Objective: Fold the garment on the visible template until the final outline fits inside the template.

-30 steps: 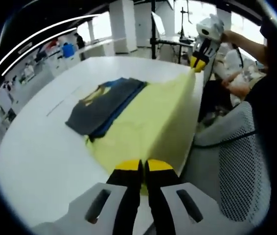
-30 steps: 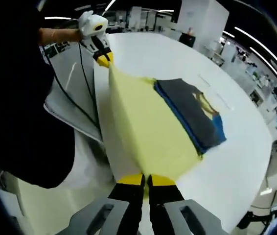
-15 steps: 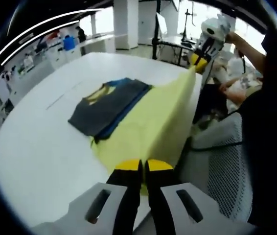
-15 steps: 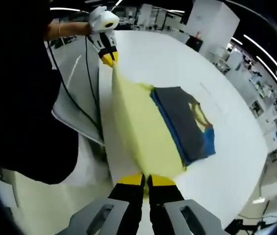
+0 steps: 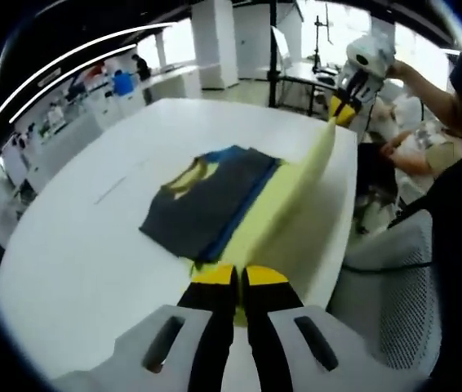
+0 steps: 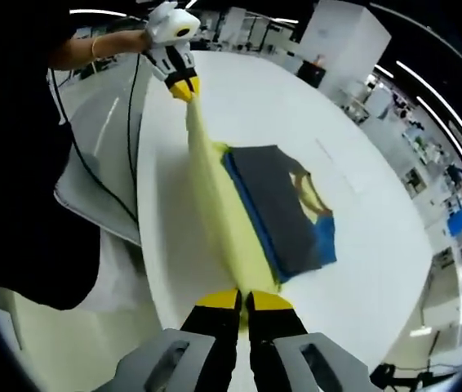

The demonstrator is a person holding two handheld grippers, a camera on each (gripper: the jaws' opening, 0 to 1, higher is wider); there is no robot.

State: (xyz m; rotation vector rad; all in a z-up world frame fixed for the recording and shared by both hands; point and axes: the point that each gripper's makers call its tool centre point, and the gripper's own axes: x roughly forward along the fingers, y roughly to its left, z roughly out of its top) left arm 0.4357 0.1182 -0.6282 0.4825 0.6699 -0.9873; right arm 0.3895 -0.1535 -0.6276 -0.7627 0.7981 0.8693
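A pale yellow garment (image 5: 278, 200) (image 6: 219, 216) is stretched taut between both grippers, its near edge lifted off the white table (image 5: 92, 237) (image 6: 353, 245). On its far part lies a folded dark grey and blue garment (image 5: 206, 200) (image 6: 284, 208) with a yellow neckline. My left gripper (image 5: 239, 278) is shut on one yellow corner and appears in the right gripper view as the left gripper (image 6: 182, 86), held by a hand. My right gripper (image 6: 243, 300) is shut on the other corner and appears in the left gripper view as the right gripper (image 5: 344, 108).
A thin line marked on the table (image 5: 121, 186) (image 6: 335, 167) runs beyond the dark garment. A mesh chair (image 5: 394, 286) stands off the table's edge. A person's dark sleeve (image 6: 27, 180) is beside the table. Desks and pillars stand in the background.
Both grippers have lifted the yellow garment's near edge higher and swung it over toward the dark garment, so the sheet now shows narrower and steeper.
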